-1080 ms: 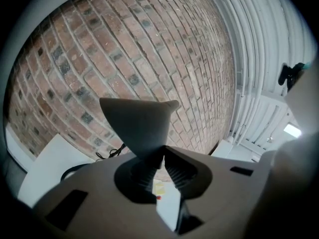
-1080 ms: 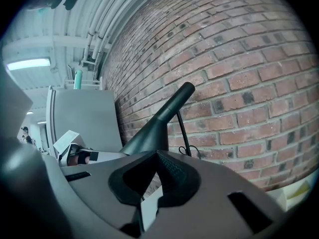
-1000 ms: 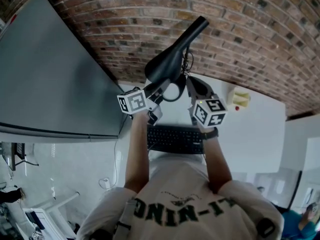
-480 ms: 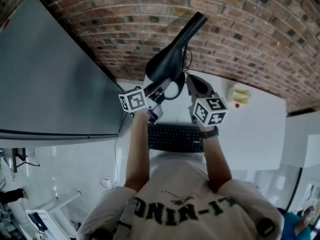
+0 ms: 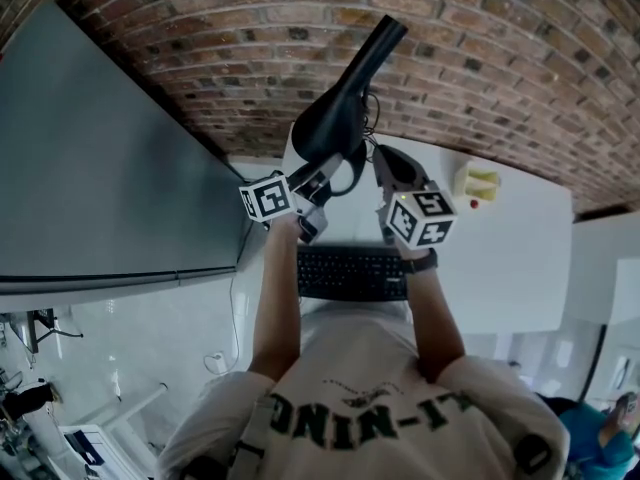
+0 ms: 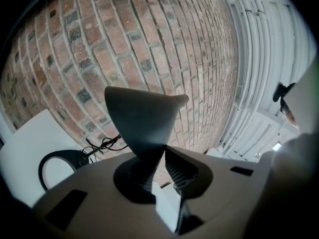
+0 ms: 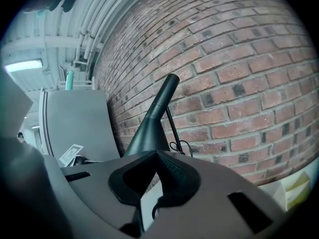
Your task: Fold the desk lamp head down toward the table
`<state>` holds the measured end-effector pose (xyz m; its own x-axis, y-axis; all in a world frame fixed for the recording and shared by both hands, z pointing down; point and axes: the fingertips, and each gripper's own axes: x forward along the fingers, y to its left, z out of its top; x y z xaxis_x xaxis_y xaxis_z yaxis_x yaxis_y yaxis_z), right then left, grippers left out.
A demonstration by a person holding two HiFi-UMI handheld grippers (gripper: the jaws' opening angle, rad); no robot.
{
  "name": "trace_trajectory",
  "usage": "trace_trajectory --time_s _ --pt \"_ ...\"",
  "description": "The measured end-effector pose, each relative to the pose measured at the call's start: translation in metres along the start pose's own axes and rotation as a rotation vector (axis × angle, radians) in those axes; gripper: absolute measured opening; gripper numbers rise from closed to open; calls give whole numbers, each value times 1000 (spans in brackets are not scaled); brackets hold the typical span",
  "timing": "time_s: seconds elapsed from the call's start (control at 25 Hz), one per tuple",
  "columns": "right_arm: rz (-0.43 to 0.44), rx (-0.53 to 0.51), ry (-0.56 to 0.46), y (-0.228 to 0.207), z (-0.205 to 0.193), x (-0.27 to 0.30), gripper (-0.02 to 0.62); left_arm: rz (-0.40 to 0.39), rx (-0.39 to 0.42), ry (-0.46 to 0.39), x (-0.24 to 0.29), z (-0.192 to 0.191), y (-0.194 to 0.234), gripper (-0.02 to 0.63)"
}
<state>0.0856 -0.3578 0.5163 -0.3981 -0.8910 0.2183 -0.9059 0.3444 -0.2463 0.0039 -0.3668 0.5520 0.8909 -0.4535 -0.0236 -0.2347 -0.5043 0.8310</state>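
Observation:
The black desk lamp's cone-shaped head (image 5: 328,126) stands over the white table (image 5: 500,258), its narrow neck (image 5: 388,36) pointing up along the brick wall. My left gripper (image 5: 335,168) is shut on the rim of the head. In the left gripper view the head (image 6: 142,118) fills the space above the left gripper (image 6: 159,156), pinched between the pads. My right gripper (image 5: 380,163) hovers just right of the lamp's ring-shaped base (image 5: 352,186). In the right gripper view the right gripper (image 7: 155,156) has its tips together with nothing between them, and the lamp head (image 7: 149,128) lies beyond.
A black keyboard (image 5: 350,276) lies on the table close to the person. A yellow object (image 5: 482,183) sits at the back right near the brick wall (image 5: 500,58). A large grey panel (image 5: 100,168) stands at the left. The lamp's cable (image 6: 102,144) trails by the ring base (image 6: 65,153).
The left gripper has come down a little with the lamp head's rim in it. The right gripper has stayed where it was.

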Motion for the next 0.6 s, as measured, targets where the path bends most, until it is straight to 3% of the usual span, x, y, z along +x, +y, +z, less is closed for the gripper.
trace_trajectory --time_s 0.6 --pt "-27 20 4 -11 -2 3 3 -66 -59 -7 15 -8 12 55"
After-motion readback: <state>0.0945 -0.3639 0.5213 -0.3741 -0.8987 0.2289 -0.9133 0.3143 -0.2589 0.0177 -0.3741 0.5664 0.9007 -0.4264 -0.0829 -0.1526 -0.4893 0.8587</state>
